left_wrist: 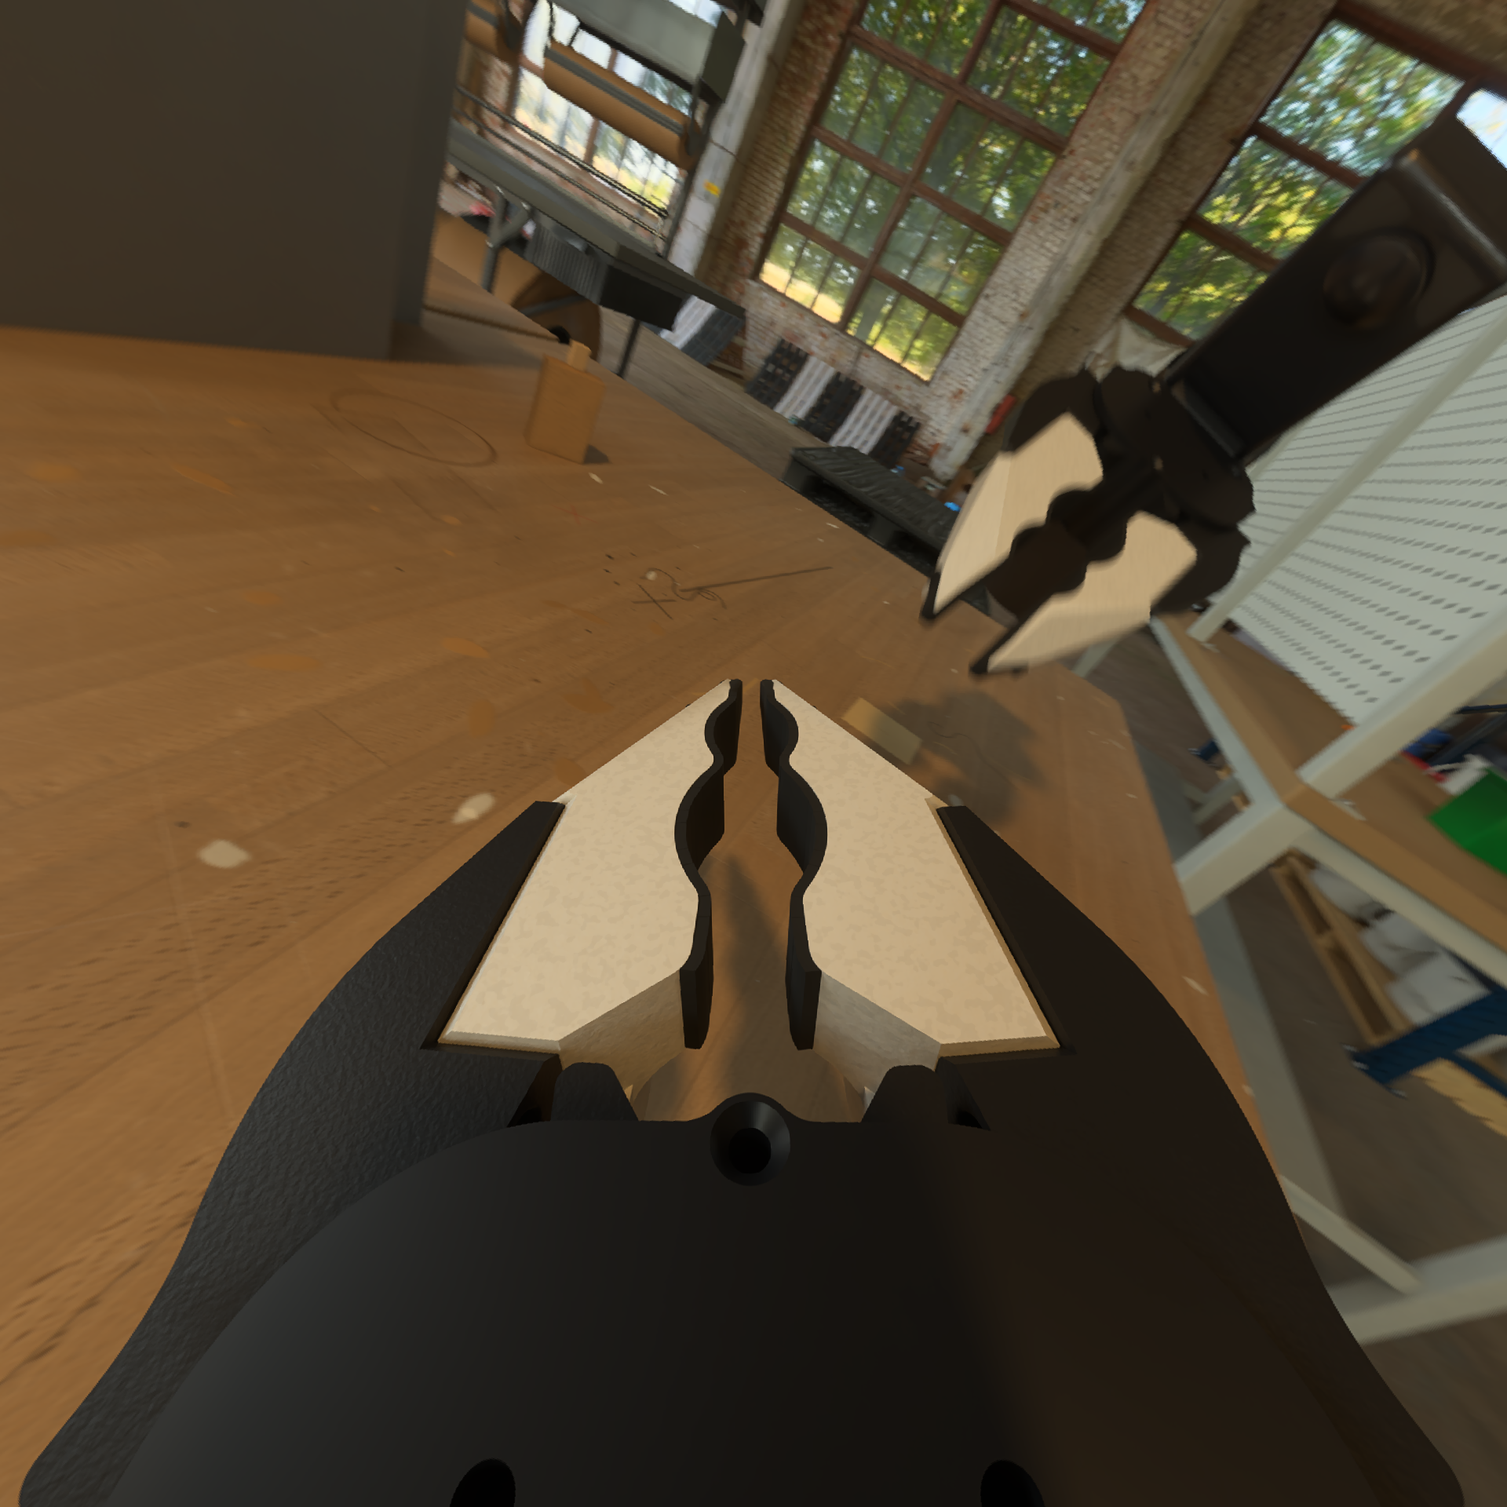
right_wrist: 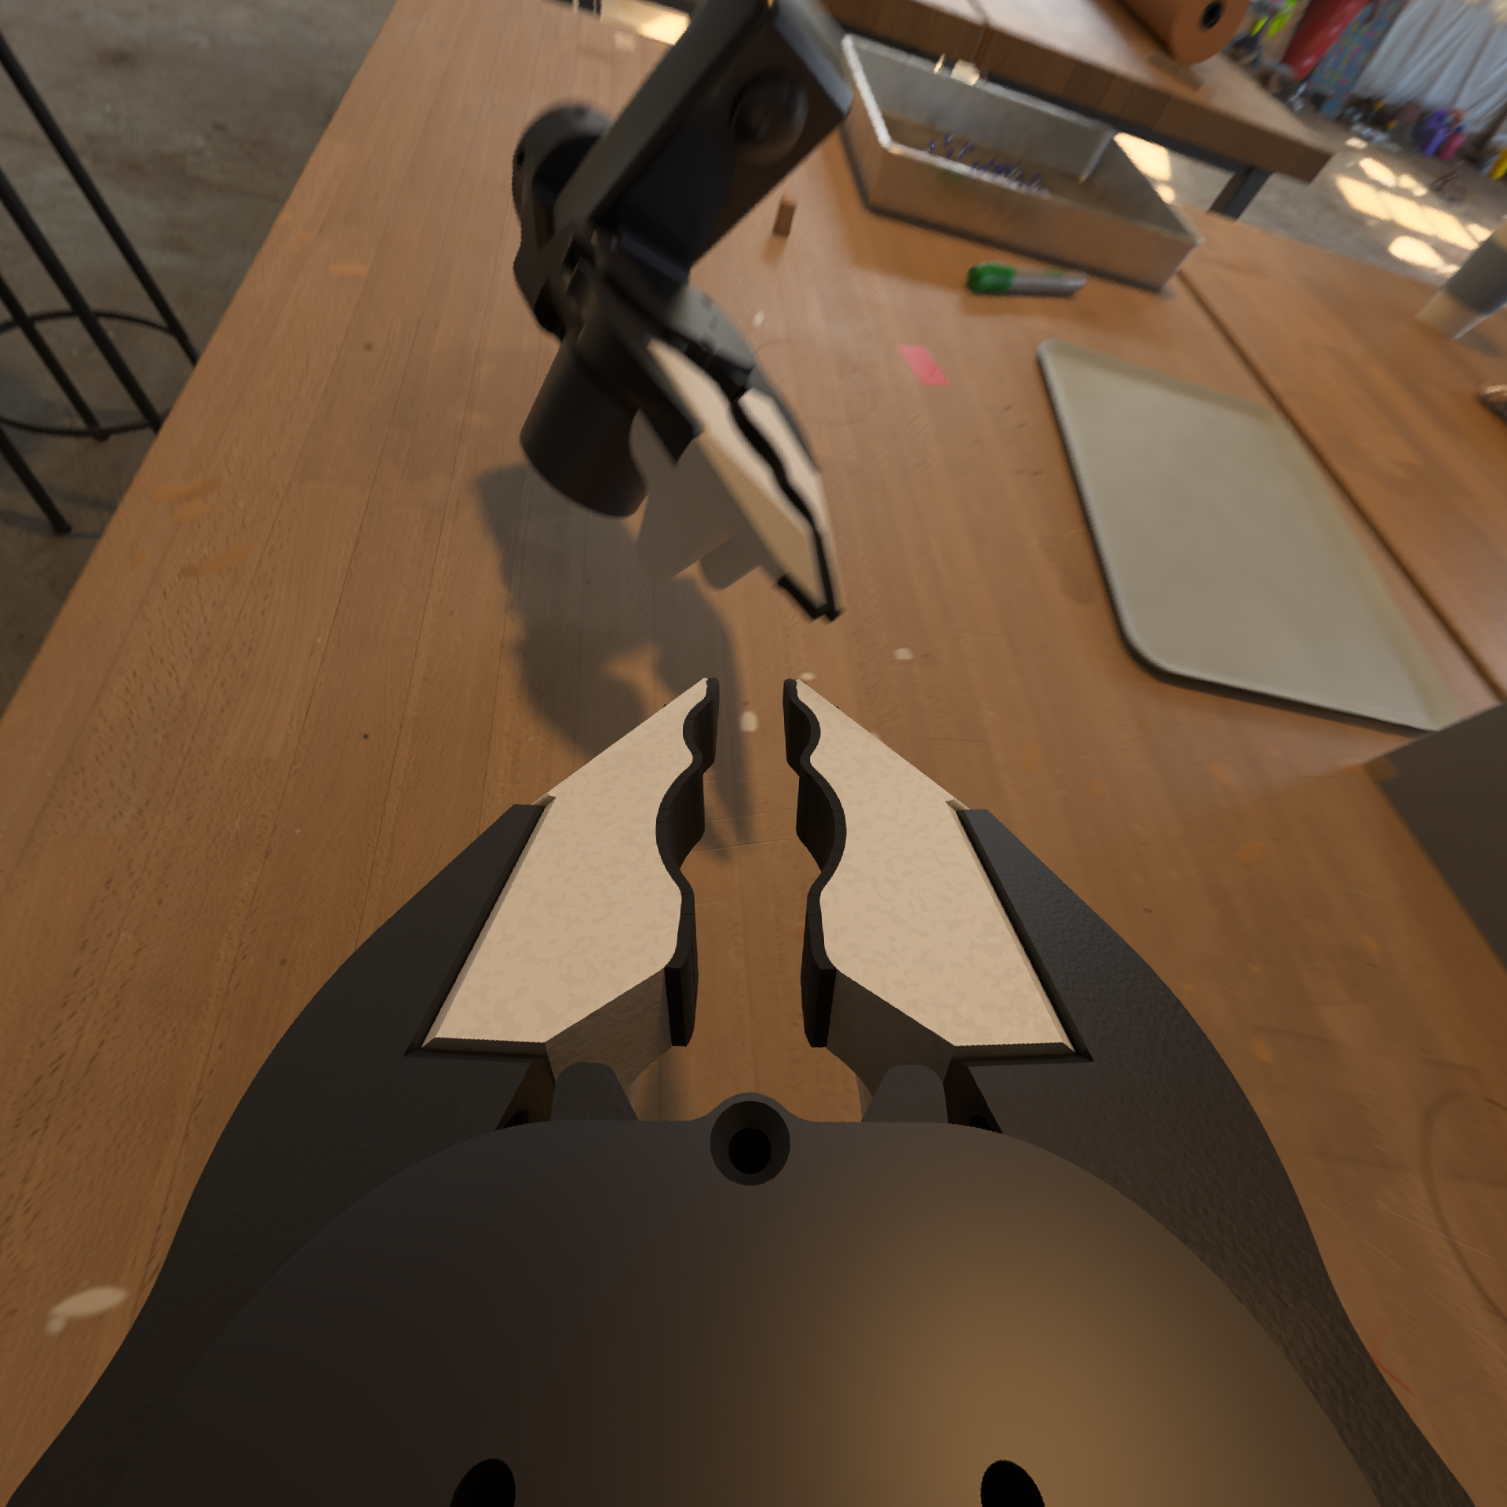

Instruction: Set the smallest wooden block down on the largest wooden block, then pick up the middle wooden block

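In the left wrist view a tall wooden block (left_wrist: pixel 561 412) stands far back on the wooden table (left_wrist: pixel 245 652), with a tiny block (left_wrist: pixel 579 352) on its top. A flat middle-sized block (left_wrist: pixel 885 731) lies on the table just right of my left gripper's (left_wrist: pixel 749 687) tips. The left gripper is shut and empty. My right gripper (left_wrist: pixel 958 640) hovers open and empty above that flat block. In the right wrist view the right gripper (right_wrist: pixel 751 687) is open over bare table, the left gripper (right_wrist: pixel 825 610) hangs ahead, and a wooden block (right_wrist: pixel 783 218) stands far off.
A beige tray (right_wrist: pixel 1223 530) lies at the right, with a green marker (right_wrist: pixel 1023 280), a pink slip (right_wrist: pixel 921 363) and a metal box (right_wrist: pixel 1011 155) beyond. A grey box (left_wrist: pixel 204 163) stands at the back left. A white pegboard rack (left_wrist: pixel 1345 530) stands past the table edge.
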Robot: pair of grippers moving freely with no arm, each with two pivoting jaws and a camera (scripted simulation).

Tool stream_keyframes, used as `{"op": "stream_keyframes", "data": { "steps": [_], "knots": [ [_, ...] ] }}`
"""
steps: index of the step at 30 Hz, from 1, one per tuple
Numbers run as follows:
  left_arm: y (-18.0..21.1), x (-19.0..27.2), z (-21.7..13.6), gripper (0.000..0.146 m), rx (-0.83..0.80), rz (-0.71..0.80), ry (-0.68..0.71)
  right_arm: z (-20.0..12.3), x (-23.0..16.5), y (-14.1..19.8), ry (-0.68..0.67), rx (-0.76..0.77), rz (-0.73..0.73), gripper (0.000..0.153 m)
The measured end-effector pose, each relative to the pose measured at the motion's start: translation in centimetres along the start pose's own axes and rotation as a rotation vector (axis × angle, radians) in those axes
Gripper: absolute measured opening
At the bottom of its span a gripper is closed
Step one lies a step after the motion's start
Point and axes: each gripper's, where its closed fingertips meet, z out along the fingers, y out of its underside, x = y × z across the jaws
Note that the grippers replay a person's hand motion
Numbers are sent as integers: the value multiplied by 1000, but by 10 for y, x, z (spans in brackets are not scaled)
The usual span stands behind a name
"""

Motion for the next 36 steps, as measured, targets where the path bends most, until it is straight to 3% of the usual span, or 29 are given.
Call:
{"op": "stream_keyframes", "data": {
  "steps": [6, 9, 11, 14, 18, 20, 22, 24, 28, 32, 36],
  "knots": [
    [-14, -15, -15, 9, 63, 189, -178, 41, -31, 33, -67, -28, 50, 17],
    [-21, -14, -39, 13, 15, 334, -321, 52, -39, 48, -71, -73, 78, 17],
    [-36, -12, -74, 14, -47, 417, -457, 55, -42, 59, -68, -129, 86, 19],
    [-86, -18, -165, 14, -107, 464, -751, 56, -41, 61, -39, -133, 83, 20],
    [-156, -54, -301, 15, -17, 257, -1014, 61, -36, 67, -25, -191, 134, 21],
    [-155, -104, -356, 15, -138, 139, -1136, 63, -36, 71, -3, -224, 121, 21],
    [-127, -162, -389, 18, -312, -57, -1171, 66, -36, 74, 22, -263, 96, 21],
    [-90, -208, -406, 22, -469, -251, -1153, 67, -37, 74, 48, -279, 86, 20],
    [-38, -261, -425, 25, -639, -399, -1204, 65, -39, 75, 96, -288, 110, 18],
    [-21, -278, -430, 27, -723, -416, -1245, 59, -39, 77, 131, -290, 124, 19],
    [-20, -280, -432, 20, -747, -419, -1248, 58, -39, 77, 151, -288, 117, 20]
  ]
}}
